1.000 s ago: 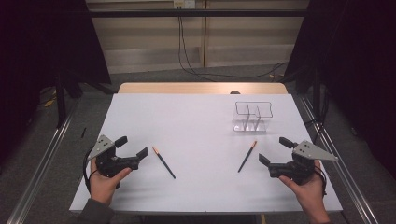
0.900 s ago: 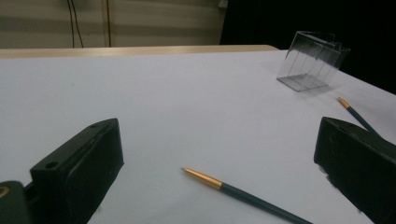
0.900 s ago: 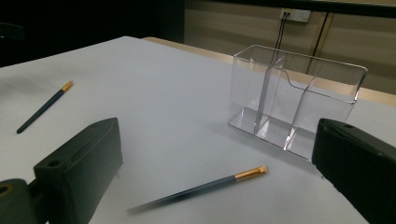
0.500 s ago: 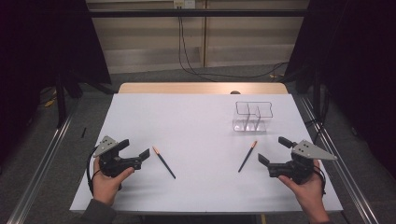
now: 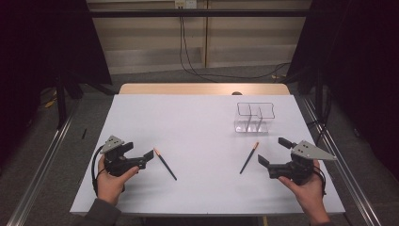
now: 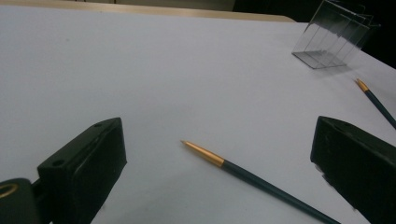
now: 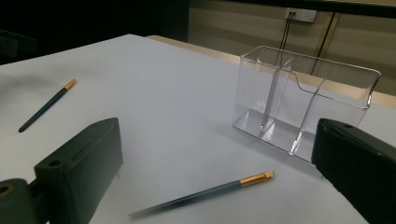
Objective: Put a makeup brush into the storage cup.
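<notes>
Both tools (image 5: 149, 155) (image 5: 272, 151) crept toward two pencils (image 5: 165, 164) (image 5: 249, 158).

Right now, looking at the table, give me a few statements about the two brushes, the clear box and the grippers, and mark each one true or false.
1. Both brushes lie flat on the white table. True: the left brush and the right brush both rest on it.
2. The clear box holds a brush. False: its compartments are empty.
3. The left gripper is shut on a brush. False: its jaws stand open, with the left brush lying free just past them.
4. The right gripper is open. True: its jaws are spread, and the right brush lies between and ahead of them in the right gripper view.
5. The clear box stands on the left half of the table. False: it stands toward the far right.
</notes>
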Motion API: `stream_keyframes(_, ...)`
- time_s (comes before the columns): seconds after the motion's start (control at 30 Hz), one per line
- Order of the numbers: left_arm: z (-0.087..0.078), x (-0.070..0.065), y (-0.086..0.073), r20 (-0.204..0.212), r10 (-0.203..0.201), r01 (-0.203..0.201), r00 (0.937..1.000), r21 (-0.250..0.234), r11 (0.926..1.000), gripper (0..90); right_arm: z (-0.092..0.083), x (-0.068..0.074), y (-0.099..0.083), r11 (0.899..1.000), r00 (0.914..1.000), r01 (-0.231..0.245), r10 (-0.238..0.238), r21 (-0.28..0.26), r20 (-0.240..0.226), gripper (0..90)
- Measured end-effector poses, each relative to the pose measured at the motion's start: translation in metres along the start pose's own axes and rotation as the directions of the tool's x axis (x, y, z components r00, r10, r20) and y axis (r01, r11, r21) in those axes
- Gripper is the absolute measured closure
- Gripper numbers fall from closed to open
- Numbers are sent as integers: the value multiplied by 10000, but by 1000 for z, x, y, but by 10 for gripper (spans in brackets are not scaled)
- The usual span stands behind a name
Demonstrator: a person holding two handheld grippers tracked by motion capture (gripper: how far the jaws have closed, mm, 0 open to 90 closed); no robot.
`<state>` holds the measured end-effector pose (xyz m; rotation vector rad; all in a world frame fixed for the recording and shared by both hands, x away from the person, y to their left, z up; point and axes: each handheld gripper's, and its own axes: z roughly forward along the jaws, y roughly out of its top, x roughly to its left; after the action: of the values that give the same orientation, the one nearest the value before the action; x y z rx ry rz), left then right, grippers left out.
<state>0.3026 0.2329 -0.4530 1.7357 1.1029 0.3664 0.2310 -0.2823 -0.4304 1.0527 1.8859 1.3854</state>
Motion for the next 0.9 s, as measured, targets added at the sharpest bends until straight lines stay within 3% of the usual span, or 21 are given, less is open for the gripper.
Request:
stream_keyframes(0.43,8,-4,8,-302,-177,194,9994,574,9982,73,-2,-2,-1,10000,10000,-43,43,-16,-4,14)
stream_keyframes(0.63,9,-3,9,-455,-380,424,9982,1010,9940,97,-3,-2,0,10000,10000,-64,64,36,20,14)
stream_keyframes(0.9,11,-3,10,-710,-536,624,9960,1290,9897,190,-3,-1,0,10000,10000,-44,44,-15,24,14)
